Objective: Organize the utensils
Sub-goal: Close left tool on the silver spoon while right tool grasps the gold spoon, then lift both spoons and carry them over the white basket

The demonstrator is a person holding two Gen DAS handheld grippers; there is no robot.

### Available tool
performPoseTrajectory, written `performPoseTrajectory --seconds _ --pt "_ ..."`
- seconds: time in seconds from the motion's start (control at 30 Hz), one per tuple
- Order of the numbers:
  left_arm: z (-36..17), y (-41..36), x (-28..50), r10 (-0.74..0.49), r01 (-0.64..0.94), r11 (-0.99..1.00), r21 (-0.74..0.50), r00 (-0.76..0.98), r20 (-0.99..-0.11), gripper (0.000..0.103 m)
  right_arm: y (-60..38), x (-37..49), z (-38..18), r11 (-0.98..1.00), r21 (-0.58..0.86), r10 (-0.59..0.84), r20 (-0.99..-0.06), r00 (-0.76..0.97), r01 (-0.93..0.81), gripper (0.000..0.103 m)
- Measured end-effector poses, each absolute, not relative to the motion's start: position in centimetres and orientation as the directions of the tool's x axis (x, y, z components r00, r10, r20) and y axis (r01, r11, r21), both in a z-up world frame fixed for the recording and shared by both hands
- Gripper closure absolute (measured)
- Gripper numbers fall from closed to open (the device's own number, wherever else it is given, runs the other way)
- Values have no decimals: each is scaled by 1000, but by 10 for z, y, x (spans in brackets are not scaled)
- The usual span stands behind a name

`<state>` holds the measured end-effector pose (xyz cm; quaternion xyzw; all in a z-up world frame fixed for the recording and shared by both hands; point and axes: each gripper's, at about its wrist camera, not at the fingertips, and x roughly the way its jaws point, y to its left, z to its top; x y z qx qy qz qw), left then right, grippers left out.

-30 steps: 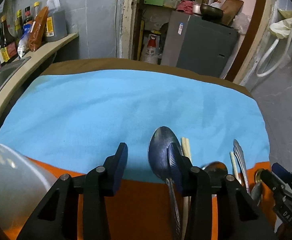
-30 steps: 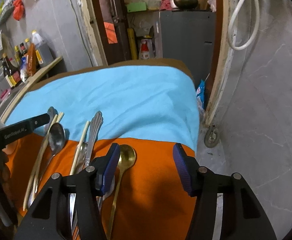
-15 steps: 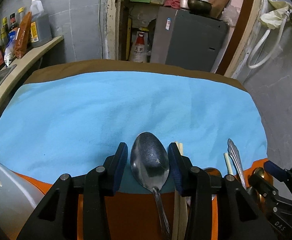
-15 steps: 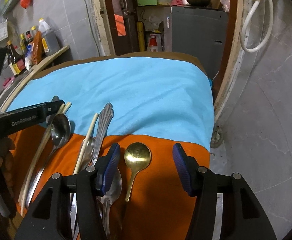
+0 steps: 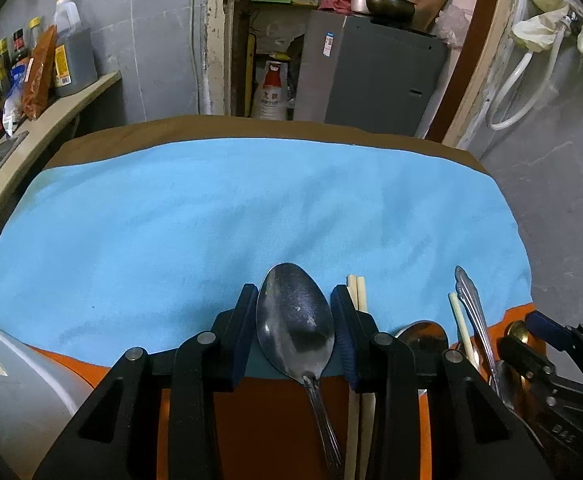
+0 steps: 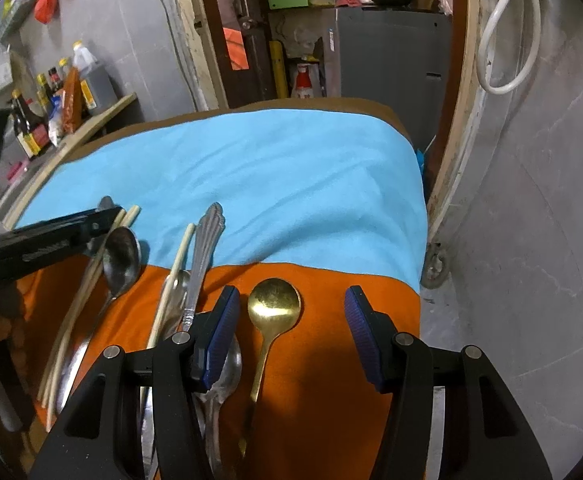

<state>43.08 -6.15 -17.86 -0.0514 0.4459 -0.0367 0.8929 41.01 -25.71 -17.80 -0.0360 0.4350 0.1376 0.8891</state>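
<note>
In the left wrist view, my left gripper [image 5: 294, 330] is shut on the bowl of a large steel spoon [image 5: 295, 320], its pads against both sides. Pale chopsticks [image 5: 356, 292] lie just right of it, then another steel spoon [image 5: 423, 334] and a steel handle [image 5: 469, 300]. In the right wrist view, my right gripper [image 6: 291, 332] is open around a gold spoon [image 6: 274, 305] on the orange cloth [image 6: 331, 360], touching nothing. Steel spoons [image 6: 121, 256], chopsticks [image 6: 91, 280] and an ornate handle [image 6: 205, 240] lie to its left. The left gripper [image 6: 51, 236] shows there too.
A blue cloth [image 5: 231, 216] covers the far table. A white container [image 5: 11, 384] stands at the near left. A counter with bottles [image 5: 35, 68] runs along the left wall. The table's right edge drops to a grey floor [image 6: 531, 240].
My left gripper shifted right over the large steel spoon and closed on its bowl. My right gripper moved so the gold spoon now lies between its open fingers.
</note>
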Motion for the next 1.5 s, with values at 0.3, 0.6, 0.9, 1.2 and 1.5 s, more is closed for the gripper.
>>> performPoseTrajectory --seconds 0.3,0.6,0.9,1.2,1.5 --pt "-180 -67 432 -88 25 996 -91 599 -796 71 -249 406 -181 962 -10 158 -794 587 -273 57" --pt "-166 -57 407 -194 66 977 -203 671 -716 71 -270 400 -173 951 113 272 -743 611 -287 80" --pt "-132 -70 357 -180 125 983 -136 821 -543 71 -281 358 -141 928 139 364 -537 761 -346 80" --pt "-118 -79 323 -157 133 987 -88 905 -396 71 -271 329 -123 929 110 367 -414 833 -355 80" --pt "-105 -73 304 -184 163 982 -91 930 -318 71 -263 308 -113 938 100 347 -342 873 -333 80"
